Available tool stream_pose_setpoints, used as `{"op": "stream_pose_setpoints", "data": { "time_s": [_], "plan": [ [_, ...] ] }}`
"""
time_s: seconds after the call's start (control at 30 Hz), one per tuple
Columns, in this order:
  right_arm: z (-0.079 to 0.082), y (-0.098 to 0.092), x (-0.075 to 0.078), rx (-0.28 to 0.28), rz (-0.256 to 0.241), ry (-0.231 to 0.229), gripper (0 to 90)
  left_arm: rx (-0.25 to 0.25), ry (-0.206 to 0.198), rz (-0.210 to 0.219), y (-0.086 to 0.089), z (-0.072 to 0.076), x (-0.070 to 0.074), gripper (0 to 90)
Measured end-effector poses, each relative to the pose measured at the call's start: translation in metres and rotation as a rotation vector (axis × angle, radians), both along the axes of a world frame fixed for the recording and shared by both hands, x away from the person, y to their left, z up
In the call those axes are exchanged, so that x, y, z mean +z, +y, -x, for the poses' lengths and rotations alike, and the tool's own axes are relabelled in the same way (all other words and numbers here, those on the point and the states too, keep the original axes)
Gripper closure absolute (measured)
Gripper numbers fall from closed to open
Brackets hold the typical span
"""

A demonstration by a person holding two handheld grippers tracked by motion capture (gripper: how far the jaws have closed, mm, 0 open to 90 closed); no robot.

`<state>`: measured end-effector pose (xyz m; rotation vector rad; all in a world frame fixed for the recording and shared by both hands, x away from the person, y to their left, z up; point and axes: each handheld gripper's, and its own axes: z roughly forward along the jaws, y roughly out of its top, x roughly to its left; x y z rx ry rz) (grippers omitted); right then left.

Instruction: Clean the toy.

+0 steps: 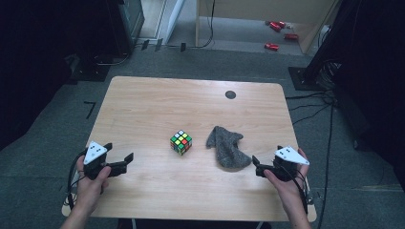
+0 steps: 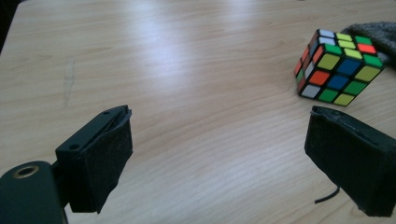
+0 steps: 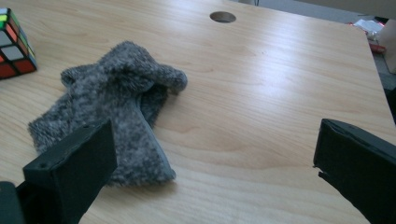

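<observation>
A scrambled Rubik's cube (image 1: 181,142) (image 2: 338,65) sits on the wooden table (image 1: 157,105) near its middle. Just right of it lies a crumpled grey fuzzy cloth (image 1: 227,145) (image 3: 121,107). My left gripper (image 1: 119,151) (image 2: 219,135) hovers at the table's front left, open, jaws wide apart and pointing toward the cube, with nothing between them. At the front right my right gripper (image 1: 260,167) (image 3: 215,140) is open too, close to the cloth's near end, which lies beside its left jaw. A corner of the cube (image 3: 14,46) appears in the right gripper view.
A dark round cable hole (image 1: 230,94) (image 3: 222,17) marks the table's far right. Beyond the table are a grey floor, black stands with cables at left and right, and small red objects (image 1: 277,26) by a wooden panel.
</observation>
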<state>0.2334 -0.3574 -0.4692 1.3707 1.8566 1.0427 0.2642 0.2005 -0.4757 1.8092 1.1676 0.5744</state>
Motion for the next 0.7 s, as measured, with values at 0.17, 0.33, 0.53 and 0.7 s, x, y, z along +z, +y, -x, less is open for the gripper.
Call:
{"op": "stream_pose_setpoints", "data": {
  "time_s": [0.17,0.33,0.53,0.7],
  "plan": [
    [0.008,-0.008,-0.003,-0.005,0.017,0.012,0.0,0.025,0.016,-0.007,0.016,0.009,-0.006,8.8],
    [0.017,-0.018,-0.009,-0.016,0.029,0.029,0.0,0.044,0.029,-0.015,0.029,0.017,-0.011,8.8],
    [0.027,-0.030,-0.019,-0.041,0.027,0.057,0.0,0.057,0.052,-0.024,0.039,0.025,-0.019,8.8],
    [0.036,-0.037,-0.026,-0.051,0.028,0.073,0.0,0.065,0.056,-0.029,0.043,0.032,-0.020,8.8]
  ]
}}
